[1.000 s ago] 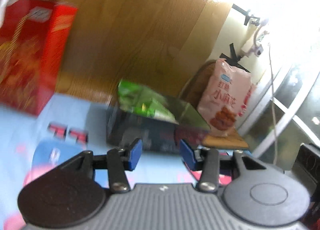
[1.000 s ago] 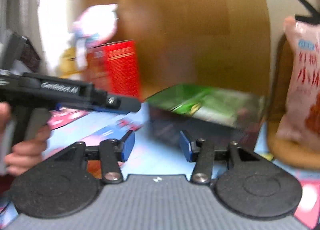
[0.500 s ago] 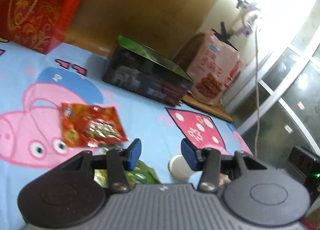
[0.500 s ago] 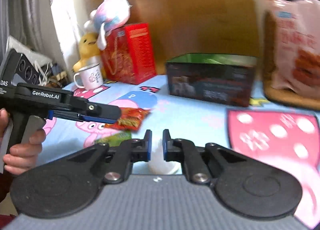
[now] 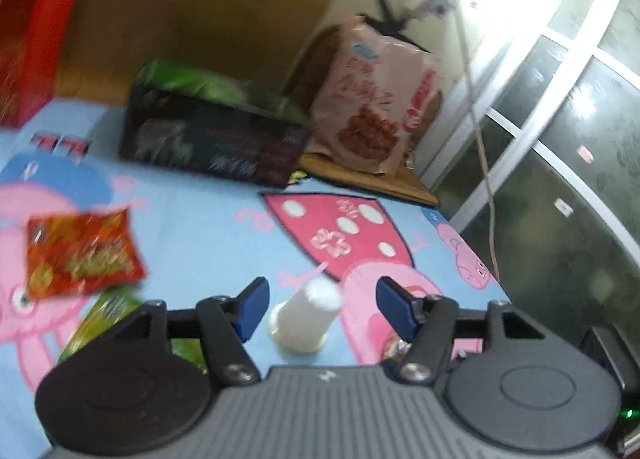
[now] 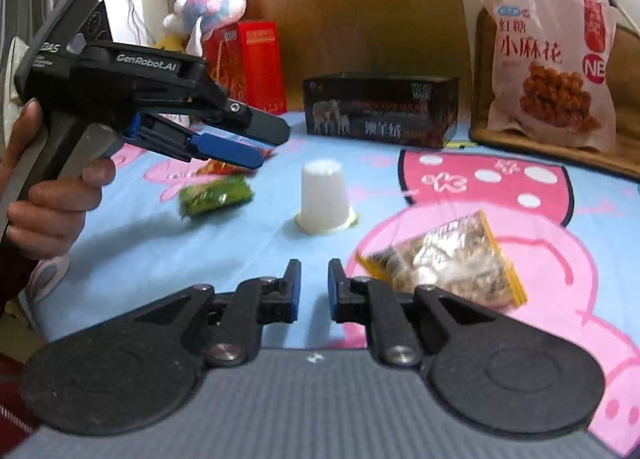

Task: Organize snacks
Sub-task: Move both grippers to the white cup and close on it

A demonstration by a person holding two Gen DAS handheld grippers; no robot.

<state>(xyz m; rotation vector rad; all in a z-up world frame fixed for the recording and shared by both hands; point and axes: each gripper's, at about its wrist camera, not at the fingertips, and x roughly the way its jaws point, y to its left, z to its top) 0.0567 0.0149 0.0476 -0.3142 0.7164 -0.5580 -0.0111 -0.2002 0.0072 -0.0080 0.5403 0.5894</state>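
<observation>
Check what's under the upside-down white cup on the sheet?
The white cup stands rim-down on the cartoon sheet. A sliver of green peeks out at its right rim; whatever else is inside or beneath stays hidden.

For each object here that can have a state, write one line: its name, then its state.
Left gripper: jaws opening, nothing between the pads.
Right gripper: jaws opening, narrow gap, empty.
White ribbed plastic cup: upside down on the sheet.
Dark rectangular cardboard box: open-topped.
Pink snack bag: upright, sealed.
Clear yellow-edged snack packet: lying flat.
</observation>
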